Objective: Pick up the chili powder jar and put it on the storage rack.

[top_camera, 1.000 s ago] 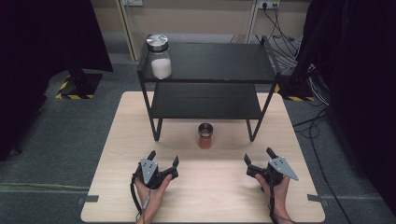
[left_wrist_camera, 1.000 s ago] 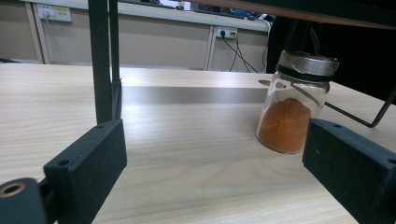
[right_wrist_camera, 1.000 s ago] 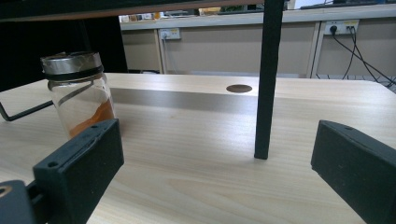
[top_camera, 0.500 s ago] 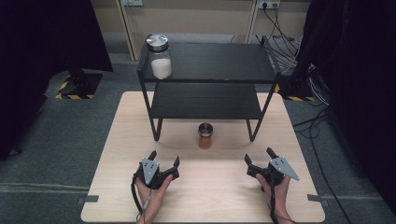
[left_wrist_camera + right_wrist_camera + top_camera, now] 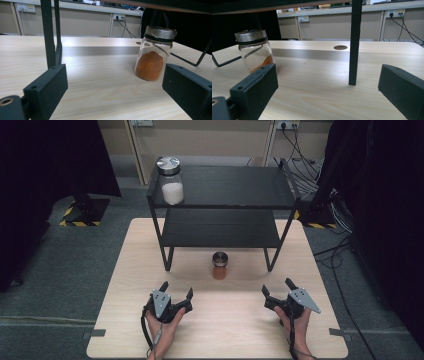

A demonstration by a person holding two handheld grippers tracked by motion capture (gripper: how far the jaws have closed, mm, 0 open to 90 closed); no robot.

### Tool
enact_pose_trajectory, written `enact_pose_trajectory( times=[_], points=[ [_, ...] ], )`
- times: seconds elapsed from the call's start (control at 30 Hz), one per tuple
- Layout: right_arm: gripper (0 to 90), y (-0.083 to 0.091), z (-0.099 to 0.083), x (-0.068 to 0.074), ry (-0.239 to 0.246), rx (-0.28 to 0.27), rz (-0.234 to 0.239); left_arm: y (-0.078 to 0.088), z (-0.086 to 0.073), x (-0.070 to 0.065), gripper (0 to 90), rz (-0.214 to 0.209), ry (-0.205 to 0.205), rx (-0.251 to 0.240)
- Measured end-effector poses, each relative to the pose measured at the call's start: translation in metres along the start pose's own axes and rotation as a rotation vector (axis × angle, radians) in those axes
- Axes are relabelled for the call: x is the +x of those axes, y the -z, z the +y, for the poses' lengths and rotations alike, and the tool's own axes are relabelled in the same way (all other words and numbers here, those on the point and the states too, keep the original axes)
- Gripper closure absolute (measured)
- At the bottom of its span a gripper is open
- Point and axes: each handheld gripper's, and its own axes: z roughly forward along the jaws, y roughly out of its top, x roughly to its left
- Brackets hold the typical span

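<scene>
We see both grippers low in the high view, resting on the table [image 5: 125,270] near its front edge. Left gripper [image 5: 176,296] sits lower left of centre, jaws spread wide, nothing between them. Right gripper [image 5: 278,289] sits lower right, jaws also wide and empty.

The orange jar [image 5: 219,265] stands upright at frame centre, just in front of the black shelf [image 5: 225,207], between the two grippers and apart from both. In the left gripper view the jar [image 5: 153,55] is right of centre, metal lid on, orange powder in its lower half, beyond the right-hand jaw. In the right gripper view it [image 5: 255,51] sits at the left, partly behind the left-hand jaw.

A white jar [image 5: 170,180] stands on the shelf's top level, upper left of the frame, well apart from the grippers
</scene>
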Motion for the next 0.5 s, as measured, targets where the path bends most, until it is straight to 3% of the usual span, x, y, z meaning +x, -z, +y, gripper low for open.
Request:
enact_pose_trajectory(
  times=[0.27,0.5],
  points=[
    [3.0,-0.0014,0.0017,-0.0026,-0.020,0.007,0.012,0.0000,0.0000,0.0004,5.7,-0.002,0.001,0.000],
    [3.6,-0.0038,0.0075,0.0023,-0.022,-0.005,0.072,-0.0003,0.0007,0.0001,5.7,-0.002,-0.002,0.004]
  ],
)
